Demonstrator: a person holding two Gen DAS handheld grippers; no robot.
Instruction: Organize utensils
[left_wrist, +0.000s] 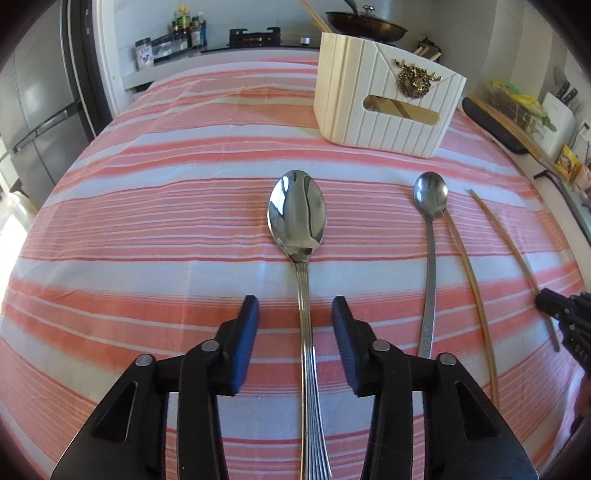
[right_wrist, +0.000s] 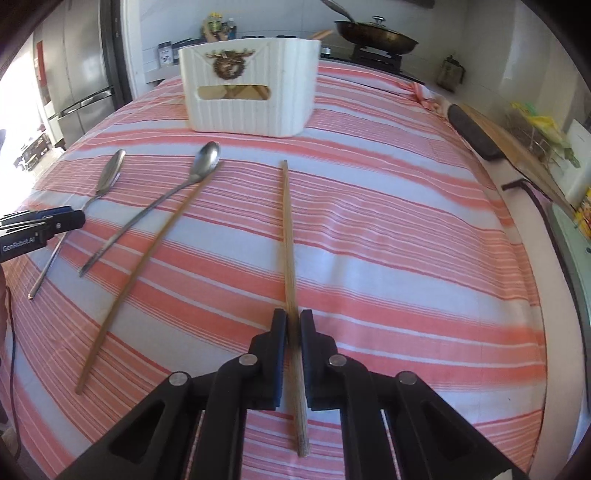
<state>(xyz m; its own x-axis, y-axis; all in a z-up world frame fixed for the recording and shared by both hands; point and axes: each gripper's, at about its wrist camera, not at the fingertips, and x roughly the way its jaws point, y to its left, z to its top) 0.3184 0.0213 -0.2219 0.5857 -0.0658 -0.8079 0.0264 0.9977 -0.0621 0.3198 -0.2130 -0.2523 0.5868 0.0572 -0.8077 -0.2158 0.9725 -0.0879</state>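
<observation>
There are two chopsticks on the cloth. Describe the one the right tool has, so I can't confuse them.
Start at the white utensil box on the striped cloth. The chopstick you want runs from in front of it straight toward the camera, into the right tool. Unlike the other chopstick, which lies slanted beside the thin spoon, it lies alone.

Large spoon (left_wrist: 297, 214) handle: ran off the bottom edge of the left wrist view.
Chopstick (right_wrist: 290, 258): a short stretch was hidden between the right gripper's fingers (right_wrist: 279, 354).
Holder (left_wrist: 384, 99) contents: only wooden pieces showed through its slot; what they were could not be told.
Left gripper (right_wrist: 70, 219): cut off by the right wrist view's left edge.
Bottles (left_wrist: 188, 27): labels too small to read.
Tabletop (left_wrist: 147, 221): its surface was hidden under the striped cloth.
</observation>
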